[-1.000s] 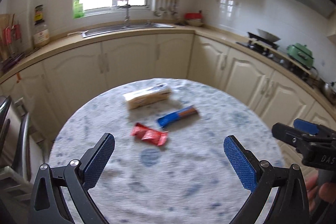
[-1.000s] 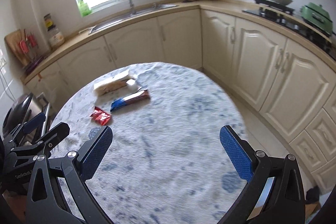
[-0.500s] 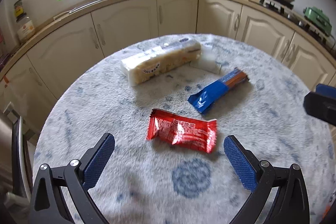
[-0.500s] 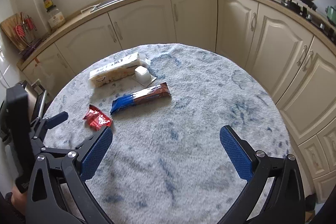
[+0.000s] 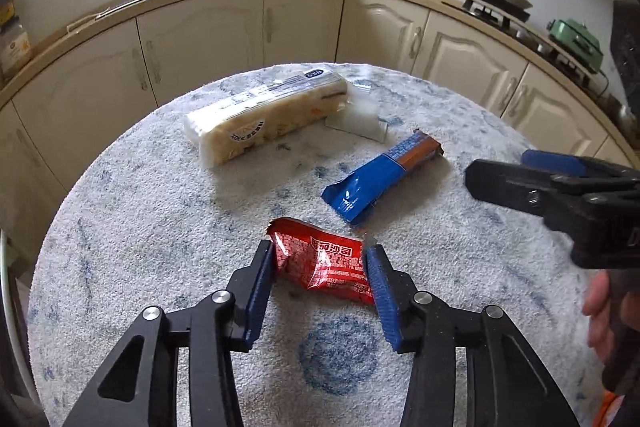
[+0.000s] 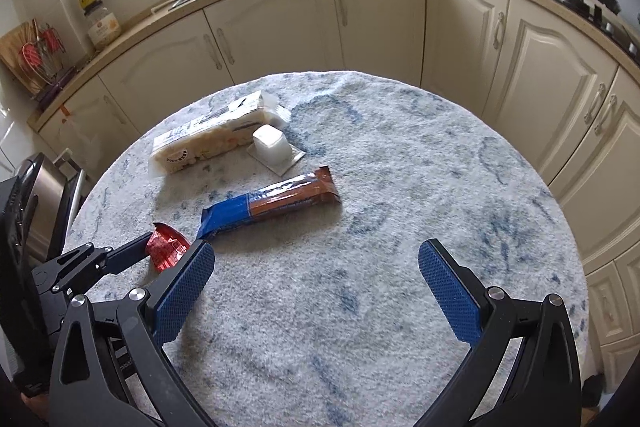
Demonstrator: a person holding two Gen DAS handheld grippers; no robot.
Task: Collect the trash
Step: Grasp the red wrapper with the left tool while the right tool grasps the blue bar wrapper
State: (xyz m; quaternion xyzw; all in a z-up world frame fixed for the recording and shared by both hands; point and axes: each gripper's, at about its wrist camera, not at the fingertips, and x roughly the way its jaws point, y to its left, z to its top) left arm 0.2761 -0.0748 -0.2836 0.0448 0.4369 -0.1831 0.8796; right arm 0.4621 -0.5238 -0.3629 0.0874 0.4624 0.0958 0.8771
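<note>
A red snack wrapper (image 5: 324, 263) lies on the round table (image 5: 160, 227), and my left gripper (image 5: 318, 259) is shut on it, both blue pads pressing its ends. It shows in the right wrist view (image 6: 166, 247) too. A blue and brown wrapper (image 5: 380, 175) lies just beyond, also in the right wrist view (image 6: 272, 203). A long pale yellow packet (image 5: 264, 117) and a small white plastic cup (image 6: 270, 145) lie farther back. My right gripper (image 6: 316, 275) is open and empty above the table's middle, to the right of the left gripper (image 6: 120, 255).
The table has a blue-flecked white cloth. Cream kitchen cabinets (image 6: 280, 23) curve behind it, with a sink under the window and a hob (image 5: 496, 7) at the right. A metal bin (image 6: 44, 195) stands at the table's left edge.
My left gripper moved forward and down and closed on the red wrapper. My right gripper moved in closer over the table and stayed open.
</note>
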